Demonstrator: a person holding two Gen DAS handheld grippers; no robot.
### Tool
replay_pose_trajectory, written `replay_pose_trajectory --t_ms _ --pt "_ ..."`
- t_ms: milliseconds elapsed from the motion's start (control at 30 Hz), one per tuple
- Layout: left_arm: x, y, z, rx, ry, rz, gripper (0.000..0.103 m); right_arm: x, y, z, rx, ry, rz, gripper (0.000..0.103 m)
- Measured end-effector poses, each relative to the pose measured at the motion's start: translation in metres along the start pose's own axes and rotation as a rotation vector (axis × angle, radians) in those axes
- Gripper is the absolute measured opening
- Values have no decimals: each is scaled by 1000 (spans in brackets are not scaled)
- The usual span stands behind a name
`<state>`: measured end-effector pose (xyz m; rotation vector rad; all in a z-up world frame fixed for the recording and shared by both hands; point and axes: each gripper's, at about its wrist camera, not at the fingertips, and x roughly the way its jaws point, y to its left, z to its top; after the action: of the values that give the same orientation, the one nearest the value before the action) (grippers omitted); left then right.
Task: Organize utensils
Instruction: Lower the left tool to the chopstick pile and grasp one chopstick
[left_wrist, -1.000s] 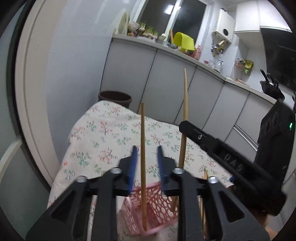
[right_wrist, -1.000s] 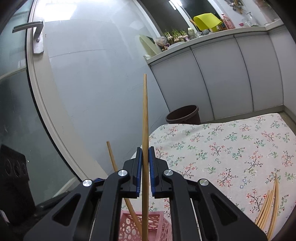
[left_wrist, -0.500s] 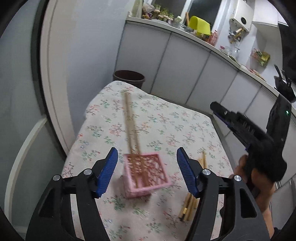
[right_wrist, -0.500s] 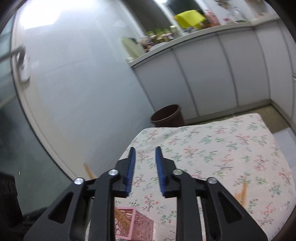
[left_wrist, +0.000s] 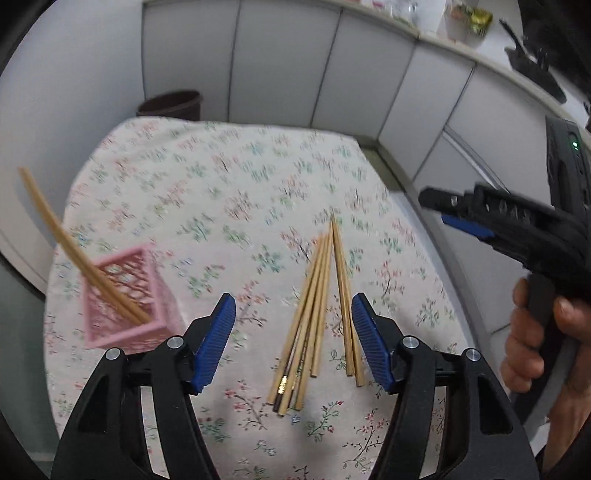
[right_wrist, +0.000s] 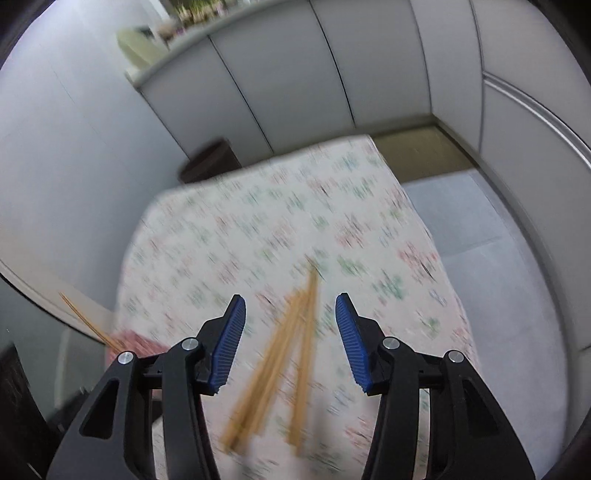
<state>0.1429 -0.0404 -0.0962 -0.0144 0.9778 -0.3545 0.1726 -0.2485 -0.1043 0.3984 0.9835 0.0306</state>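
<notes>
Both grippers are held with the fingers spread wide and nothing between them: the left gripper (left_wrist: 291, 339) and the right gripper (right_wrist: 290, 339) are each placed above a loose bundle of chopsticks (left_wrist: 317, 306), which is laid on the flowered cloth (left_wrist: 221, 192) and is framed between the blue pads (left_wrist: 214, 341). To the left of the bundle, well apart from it, a pink basket (left_wrist: 125, 302) is seen on the cloth, and two chopsticks (left_wrist: 70, 247) are leaned in it, tilted to the left. Behind the table a dark bin (left_wrist: 170, 105) is placed near the grey cabinets (left_wrist: 280, 62).
</notes>
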Motion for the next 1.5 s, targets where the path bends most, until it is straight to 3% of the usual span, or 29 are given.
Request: replay_pose_trajectory --t_ms 233,467,633,1133,1200,1267,1400,1500 --pt "67 -12 -6 61 118 15 52 42 -37 -32 54 188 -12 51" --pt "109 -3 -6 35 199 -22 20 60 -40 -39 51 235 -8 50" --pt "116 -12 -10 86 208 -21 13 65 -32 -41 19 241 5 46" --pt "149 -21 2 228 324 21 8 76 -31 -42 22 259 -5 46" --pt "152 -14 5 209 348 30 7 76 -30 -41 24 254 -2 46" --pt "154 -1 7 155 352 -14 7 75 -29 -41 21 253 0 46" --pt "149 9 8 118 317 -20 6 78 -26 -42 11 260 2 46" --pt "134 17 9 69 274 -58 6 82 -25 -43 11 267 8 38"
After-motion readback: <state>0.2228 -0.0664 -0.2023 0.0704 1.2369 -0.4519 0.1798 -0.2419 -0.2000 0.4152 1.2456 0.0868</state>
